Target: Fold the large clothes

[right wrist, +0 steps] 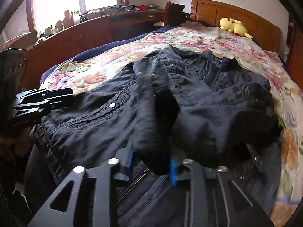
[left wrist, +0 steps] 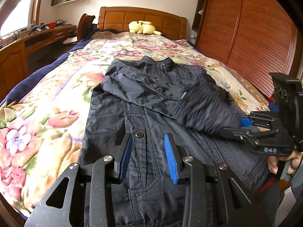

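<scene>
A dark navy zip jacket [left wrist: 151, 102] lies front-up on the floral bedspread [left wrist: 56, 98], collar toward the headboard. One sleeve is folded across its chest. My left gripper [left wrist: 149, 147] is open and empty, hovering over the jacket's lower front by a snap button [left wrist: 139, 134]. My right gripper [right wrist: 151, 162] is shut on the ribbed cuff of the jacket's sleeve [right wrist: 155, 132] and holds it above the jacket body [right wrist: 90, 117]. The right gripper also shows at the right edge of the left wrist view [left wrist: 244, 123], with the cuff [left wrist: 204, 111] bunched in front of it.
A yellow plush toy [left wrist: 143, 27] lies by the wooden headboard [left wrist: 142, 19]. A wooden wardrobe [left wrist: 246, 37] stands along the bed's right side. A long wooden desk [right wrist: 85, 32] with clutter and a chair [right wrist: 173, 13] run along the left, under a bright window.
</scene>
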Demonstrator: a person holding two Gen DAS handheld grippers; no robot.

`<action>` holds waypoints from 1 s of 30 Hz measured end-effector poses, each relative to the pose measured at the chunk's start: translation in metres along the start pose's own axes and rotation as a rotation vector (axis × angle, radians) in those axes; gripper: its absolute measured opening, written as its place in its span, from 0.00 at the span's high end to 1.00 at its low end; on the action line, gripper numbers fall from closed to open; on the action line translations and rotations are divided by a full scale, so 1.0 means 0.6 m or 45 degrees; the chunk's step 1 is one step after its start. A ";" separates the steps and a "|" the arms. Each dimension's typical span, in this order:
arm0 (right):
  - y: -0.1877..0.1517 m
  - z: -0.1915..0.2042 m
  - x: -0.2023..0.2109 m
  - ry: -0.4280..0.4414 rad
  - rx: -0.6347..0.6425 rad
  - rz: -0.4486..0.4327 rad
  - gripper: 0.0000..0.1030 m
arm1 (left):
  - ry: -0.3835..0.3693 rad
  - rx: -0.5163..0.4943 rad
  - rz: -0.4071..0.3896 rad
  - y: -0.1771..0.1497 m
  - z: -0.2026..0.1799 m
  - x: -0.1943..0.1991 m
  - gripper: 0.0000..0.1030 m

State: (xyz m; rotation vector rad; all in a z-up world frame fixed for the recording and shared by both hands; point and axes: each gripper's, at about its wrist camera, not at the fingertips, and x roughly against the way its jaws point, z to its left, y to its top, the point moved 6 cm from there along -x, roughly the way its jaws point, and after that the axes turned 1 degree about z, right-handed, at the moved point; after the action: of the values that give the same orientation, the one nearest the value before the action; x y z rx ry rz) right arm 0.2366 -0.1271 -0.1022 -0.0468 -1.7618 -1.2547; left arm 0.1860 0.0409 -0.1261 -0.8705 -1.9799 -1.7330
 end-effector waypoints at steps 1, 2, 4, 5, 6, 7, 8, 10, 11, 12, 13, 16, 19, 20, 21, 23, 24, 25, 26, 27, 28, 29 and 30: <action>-0.001 0.004 0.004 0.009 0.002 -0.006 0.54 | -0.003 0.002 0.000 0.000 -0.001 -0.002 0.65; -0.001 0.005 0.011 0.016 0.003 -0.015 0.50 | -0.002 0.008 0.003 0.000 -0.002 -0.004 0.65; -0.012 0.010 0.023 0.021 0.007 -0.042 0.46 | -0.010 0.014 0.011 0.000 -0.004 -0.008 0.65; -0.014 0.009 0.030 0.018 0.009 -0.055 0.44 | -0.020 0.016 0.016 -0.001 -0.005 -0.010 0.65; -0.022 0.005 0.039 0.007 0.004 -0.067 0.44 | -0.026 0.016 0.020 -0.001 -0.006 -0.012 0.65; -0.028 0.001 0.045 -0.005 -0.007 -0.077 0.43 | -0.030 0.015 0.027 -0.002 -0.008 -0.014 0.65; -0.038 -0.003 0.052 -0.009 -0.021 -0.086 0.42 | -0.037 0.012 0.037 -0.002 -0.010 -0.018 0.65; -0.060 -0.008 0.059 -0.007 -0.046 -0.094 0.42 | -0.056 0.006 0.049 -0.002 -0.016 -0.021 0.65; -0.070 -0.015 0.059 -0.026 -0.050 -0.091 0.42 | -0.065 0.004 0.053 -0.002 -0.019 -0.023 0.65; -0.080 -0.024 0.056 -0.056 -0.051 -0.082 0.42 | -0.077 0.001 0.058 -0.001 -0.022 -0.025 0.65; -0.086 -0.034 0.051 -0.081 -0.057 -0.070 0.42 | -0.093 -0.003 0.065 -0.001 -0.027 -0.028 0.65; -0.106 -0.071 0.036 -0.150 -0.115 -0.026 0.42 | -0.136 -0.026 0.096 -0.001 -0.045 -0.039 0.65; -0.117 -0.114 0.013 -0.236 -0.159 0.014 0.42 | -0.164 -0.049 0.129 -0.007 -0.063 -0.048 0.65; -0.121 -0.125 0.008 -0.265 -0.171 0.021 0.42 | -0.178 -0.056 0.136 -0.009 -0.071 -0.050 0.65; -0.127 -0.134 0.003 -0.292 -0.184 0.026 0.42 | -0.187 -0.060 0.140 -0.011 -0.077 -0.050 0.65; -0.138 -0.151 -0.014 -0.325 -0.216 0.048 0.42 | -0.213 -0.081 0.157 -0.017 -0.097 -0.054 0.65; -0.143 -0.155 -0.023 -0.317 -0.236 0.058 0.42 | -0.219 -0.092 0.161 -0.019 -0.105 -0.055 0.65; -0.147 -0.159 -0.036 -0.290 -0.265 0.056 0.41 | -0.225 -0.103 0.165 -0.021 -0.115 -0.056 0.65; -0.149 -0.162 -0.041 -0.271 -0.293 0.033 0.40 | -0.235 -0.115 0.169 -0.023 -0.125 -0.057 0.65; -0.148 -0.165 -0.044 -0.269 -0.312 0.010 0.39 | -0.243 -0.123 0.171 -0.025 -0.133 -0.057 0.65; -0.147 -0.164 -0.048 -0.273 -0.319 -0.002 0.39 | -0.255 -0.131 0.178 -0.028 -0.143 -0.058 0.65; -0.145 -0.160 -0.051 -0.285 -0.312 -0.010 0.39 | -0.264 -0.136 0.183 -0.030 -0.151 -0.058 0.65; -0.145 -0.157 -0.054 -0.299 -0.300 -0.016 0.39 | -0.269 -0.139 0.187 -0.032 -0.157 -0.058 0.65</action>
State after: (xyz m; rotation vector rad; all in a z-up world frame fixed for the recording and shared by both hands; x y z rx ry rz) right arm 0.2721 -0.2249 -0.1838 -0.3311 -1.8032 -1.5106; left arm 0.1879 -0.0592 -0.1462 -1.2502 -1.9067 -1.7400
